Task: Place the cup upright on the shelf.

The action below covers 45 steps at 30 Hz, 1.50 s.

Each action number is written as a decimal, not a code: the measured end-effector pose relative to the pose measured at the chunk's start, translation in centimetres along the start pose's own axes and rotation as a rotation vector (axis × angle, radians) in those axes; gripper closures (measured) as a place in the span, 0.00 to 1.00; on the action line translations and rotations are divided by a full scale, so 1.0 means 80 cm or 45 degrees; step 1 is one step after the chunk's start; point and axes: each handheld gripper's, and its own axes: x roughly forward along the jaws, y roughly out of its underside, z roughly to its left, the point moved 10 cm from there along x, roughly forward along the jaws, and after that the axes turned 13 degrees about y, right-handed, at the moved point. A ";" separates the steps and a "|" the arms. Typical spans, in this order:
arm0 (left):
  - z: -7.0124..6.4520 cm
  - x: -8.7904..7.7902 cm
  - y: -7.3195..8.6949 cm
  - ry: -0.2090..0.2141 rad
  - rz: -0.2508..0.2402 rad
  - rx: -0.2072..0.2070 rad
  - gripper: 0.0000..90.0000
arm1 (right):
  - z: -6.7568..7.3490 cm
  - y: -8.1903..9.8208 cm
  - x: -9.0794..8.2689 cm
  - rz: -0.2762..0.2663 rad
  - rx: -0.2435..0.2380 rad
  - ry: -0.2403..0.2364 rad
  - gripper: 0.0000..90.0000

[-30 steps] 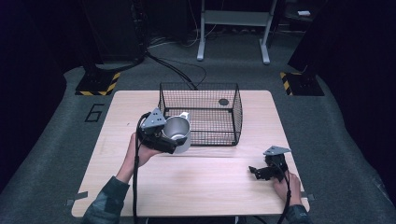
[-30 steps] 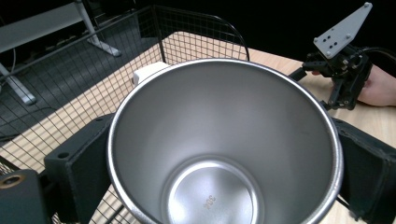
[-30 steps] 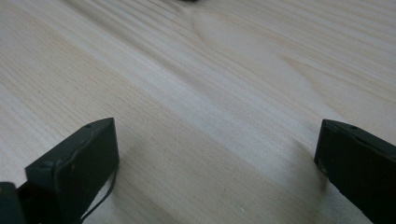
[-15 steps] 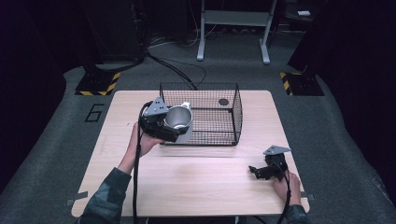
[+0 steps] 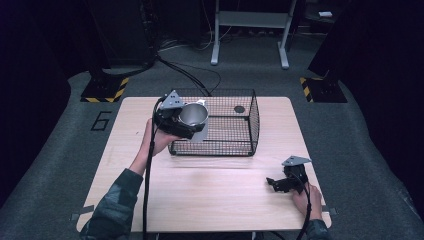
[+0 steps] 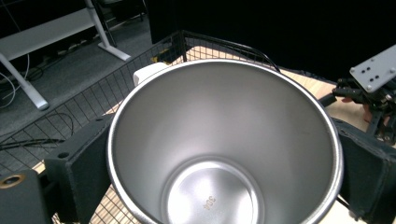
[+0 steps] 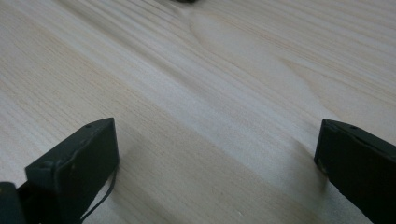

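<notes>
A steel cup (image 5: 193,114) with a white handle (image 6: 145,73) is held in my left gripper (image 5: 186,122), which is shut on its sides. The cup hangs above the left end of a black wire basket (image 5: 235,145), its mouth facing the camera. In the left gripper view the cup (image 6: 219,154) is empty and shiny inside, with the jaws pressed on both flanks. My right gripper (image 5: 278,184) rests low on the table (image 5: 215,195) near the front right, open with nothing between its fingers (image 7: 79,158).
A small dark round object (image 5: 239,109) lies on the basket floor at the back right. The other hand's gripper (image 6: 373,88) shows at the right of the left gripper view. A desk frame (image 5: 248,30) and cables (image 5: 185,70) sit on the floor beyond.
My left gripper has carried the cup up and to the right, from beside the basket's left wall to above its left end. The right gripper stayed still.
</notes>
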 end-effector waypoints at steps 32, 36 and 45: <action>0.054 0.064 -0.019 -0.024 0.071 -0.046 0.07 | 0.000 0.000 0.000 -0.003 -0.004 0.000 0.00; 0.060 0.073 -0.016 -0.021 0.094 -0.050 0.07 | 0.000 0.000 0.000 -0.002 -0.005 0.000 0.00; 0.073 0.090 -0.012 -0.030 0.138 -0.060 0.07 | 0.000 -0.001 0.001 -0.004 0.013 0.005 0.00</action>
